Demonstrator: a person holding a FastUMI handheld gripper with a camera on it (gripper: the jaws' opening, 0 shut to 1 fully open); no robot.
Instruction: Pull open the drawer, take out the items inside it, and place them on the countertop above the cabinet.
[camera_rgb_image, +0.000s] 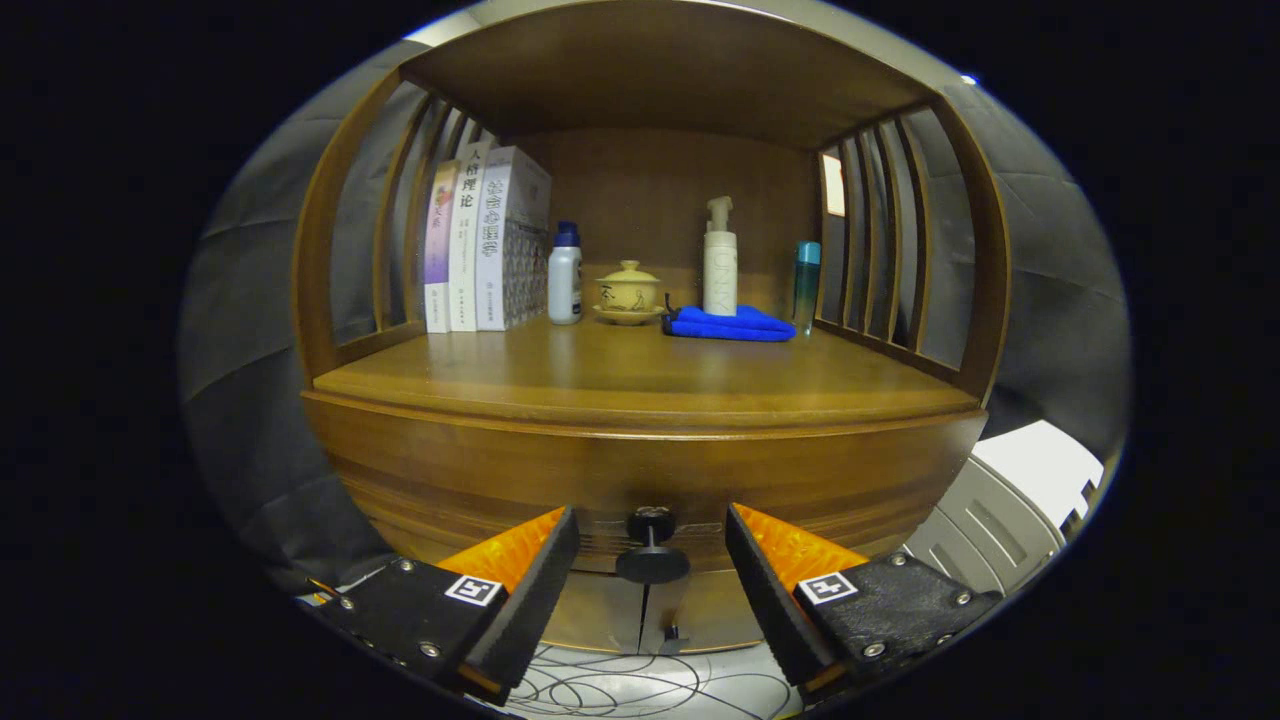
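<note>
gripper view looks straight at a wooden cabinet (640, 470), and the gripper (652, 560) is spread wide with nothing held. the dark round knob (651, 562) of the drawer (450, 480) sits in the gap between the two fingers (520, 590), roughly midway, with clear space on either side, so neither finger touches it. the drawer front is flush with the cabinet, closed, and what lies inside cannot be seen.

above the drawer runs the countertop (600, 385), a smooth brown board set inside an open shelf with slatted sides. going left to right along the back of it: three books (485, 245) standing upright against the left slats, a small white bottle with a blue cap (565, 275) just beside them, a yellow lidded cup on a saucer (628, 293), a folded blue cloth (728, 324) lying flat, a tall white pump bottle (719, 262) standing behind the cloth, and a slim teal bottle (806, 280) near the right slats. the front part of the countertop is bare.

below the drawer, two lower doors (640, 610) meet at a seam. thin cables (620, 685) lie tangled on the pale floor under the fingers, and a grey and white ribbed object (1000, 510) stands off to the right of the cabinet.
</note>
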